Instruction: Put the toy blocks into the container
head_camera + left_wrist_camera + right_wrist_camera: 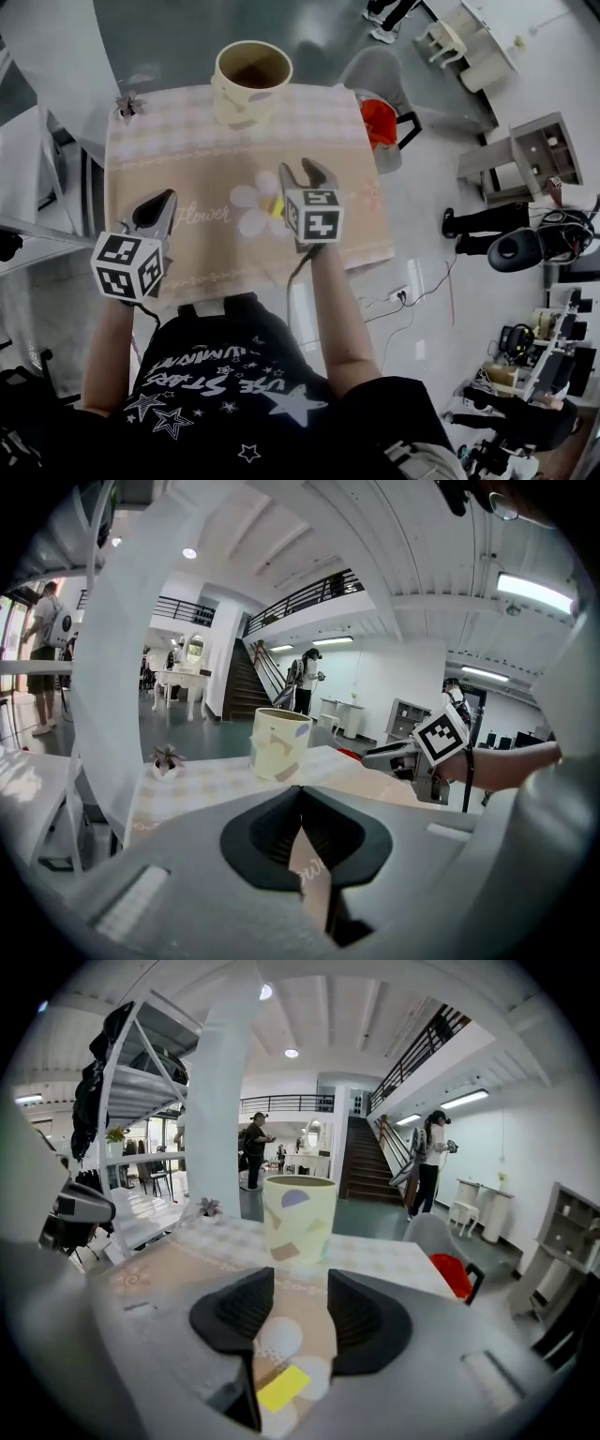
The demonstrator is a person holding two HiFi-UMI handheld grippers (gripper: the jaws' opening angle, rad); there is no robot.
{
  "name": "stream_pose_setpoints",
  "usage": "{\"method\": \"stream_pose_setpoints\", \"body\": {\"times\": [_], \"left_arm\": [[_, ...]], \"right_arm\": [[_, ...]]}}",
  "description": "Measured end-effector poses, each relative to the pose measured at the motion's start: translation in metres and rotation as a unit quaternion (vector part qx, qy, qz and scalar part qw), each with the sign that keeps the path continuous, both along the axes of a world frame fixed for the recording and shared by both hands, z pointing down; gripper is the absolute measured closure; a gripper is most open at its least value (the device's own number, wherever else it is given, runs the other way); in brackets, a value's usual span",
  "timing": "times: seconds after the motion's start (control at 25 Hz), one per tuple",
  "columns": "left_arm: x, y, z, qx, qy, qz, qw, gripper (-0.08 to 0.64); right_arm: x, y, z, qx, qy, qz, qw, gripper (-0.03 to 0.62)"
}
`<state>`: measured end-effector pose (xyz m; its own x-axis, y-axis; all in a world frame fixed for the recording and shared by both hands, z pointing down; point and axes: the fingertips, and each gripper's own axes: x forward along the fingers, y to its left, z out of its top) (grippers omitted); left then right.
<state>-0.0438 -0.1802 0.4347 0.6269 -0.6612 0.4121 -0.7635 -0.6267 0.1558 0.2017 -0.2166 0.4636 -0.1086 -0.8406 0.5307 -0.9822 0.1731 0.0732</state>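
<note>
A cream cup-shaped container [251,82] with pastel patches stands at the far edge of the table; it also shows ahead in the right gripper view [298,1218] and in the left gripper view [278,743]. A small yellow block [277,207] lies on the flower print of the tablecloth. My right gripper [302,170] hovers just over it, open, and the yellow block [283,1388] shows low in the gap of the right gripper [300,1281], untouched by the pads. At the table's near left my left gripper [161,202] is shut and empty; in its own view the left gripper [300,791] shows jaws that meet.
The table's pink checked cloth [187,159] ends close to my body. A tiny potted plant [127,105] sits at the far left corner. A grey chair [375,75] holding something red [379,120] stands off the table's right side.
</note>
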Motion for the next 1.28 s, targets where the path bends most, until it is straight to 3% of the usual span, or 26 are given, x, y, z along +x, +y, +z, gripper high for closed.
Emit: {"method": "stream_pose_setpoints", "body": {"times": [0.6,1.04,1.12,1.28], "left_arm": [[-0.014,0.027,0.029,-0.033,-0.004,0.042,0.9985,0.551],[-0.024,0.038,0.055,-0.064,-0.016,0.053,0.9964,0.551],[-0.024,0.038,0.057,-0.066,-0.015,0.053,0.9963,0.551],[-0.023,0.041,0.06,-0.07,-0.015,0.052,0.9961,0.551]], "right_arm": [[-0.004,0.06,0.078,-0.07,-0.021,0.126,0.989,0.408],[-0.006,0.074,0.128,-0.129,-0.022,0.167,0.977,0.407],[-0.006,0.075,0.133,-0.136,-0.023,0.17,0.976,0.372],[-0.005,0.077,0.139,-0.145,-0.029,0.183,0.972,0.373]]}}
